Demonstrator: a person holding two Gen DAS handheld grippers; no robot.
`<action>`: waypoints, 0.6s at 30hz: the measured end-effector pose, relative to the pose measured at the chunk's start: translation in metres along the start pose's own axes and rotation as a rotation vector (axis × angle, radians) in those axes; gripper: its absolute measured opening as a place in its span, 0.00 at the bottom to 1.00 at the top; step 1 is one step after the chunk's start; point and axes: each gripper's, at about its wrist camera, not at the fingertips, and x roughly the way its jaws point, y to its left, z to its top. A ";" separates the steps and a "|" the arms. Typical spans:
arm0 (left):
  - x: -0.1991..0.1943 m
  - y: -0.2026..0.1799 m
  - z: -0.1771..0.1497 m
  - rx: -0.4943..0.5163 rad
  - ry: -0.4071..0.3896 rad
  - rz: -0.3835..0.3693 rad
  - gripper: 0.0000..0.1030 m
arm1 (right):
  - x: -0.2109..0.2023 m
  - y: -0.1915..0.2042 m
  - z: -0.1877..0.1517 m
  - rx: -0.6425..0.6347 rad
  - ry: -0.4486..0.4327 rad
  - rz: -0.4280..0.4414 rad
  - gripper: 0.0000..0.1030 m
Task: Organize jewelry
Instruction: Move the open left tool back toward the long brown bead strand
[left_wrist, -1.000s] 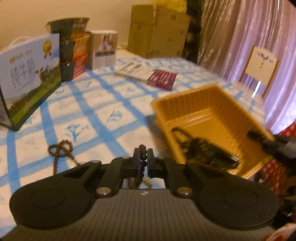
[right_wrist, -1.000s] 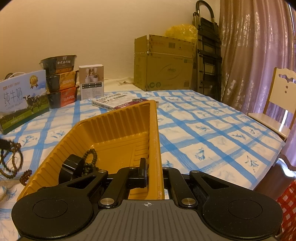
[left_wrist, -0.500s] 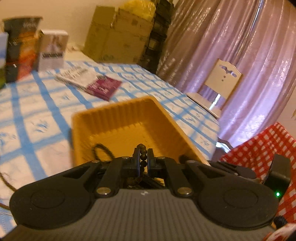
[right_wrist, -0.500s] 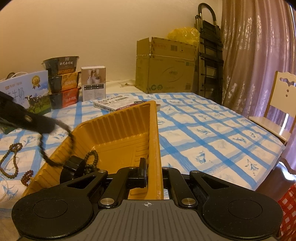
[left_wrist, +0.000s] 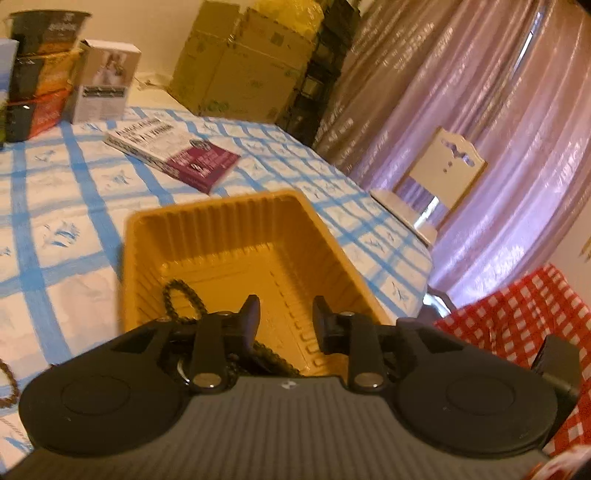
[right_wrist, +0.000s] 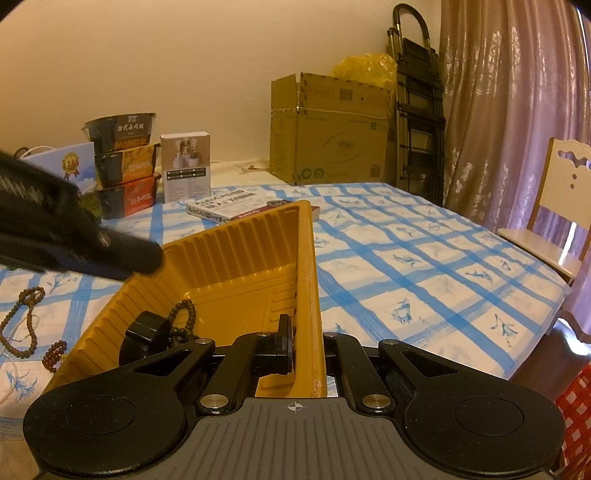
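A yellow ribbed tray stands on the blue-checked tablecloth. My left gripper hovers over its near end with its jaws opening and nothing between them. Below it, dark bead strings lie on the tray floor, and one stretch runs under the left finger. In the right wrist view my right gripper is shut on the tray's right wall. A black object and a bead loop lie inside. The left gripper reaches in over the tray's left rim. More bead strings and a red bracelet lie on the cloth to the left.
A book lies beyond the tray. Stacked bowls, a white carton and a cardboard box stand at the back. A chair sits past the table's right edge, and a red checked cloth lies near it.
My left gripper carried a dark bead string from over the cloth to above the tray, then its jaws parted and the string left them. The right gripper kept its hold on the tray wall.
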 end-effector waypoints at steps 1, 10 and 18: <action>-0.004 0.002 0.002 -0.004 -0.010 0.008 0.27 | 0.000 0.000 0.000 -0.001 0.000 0.000 0.04; -0.069 0.040 0.005 0.000 -0.101 0.225 0.39 | 0.001 -0.002 0.000 0.002 0.001 -0.001 0.04; -0.098 0.090 -0.029 -0.055 -0.033 0.429 0.39 | 0.001 -0.002 0.000 0.001 0.003 -0.002 0.04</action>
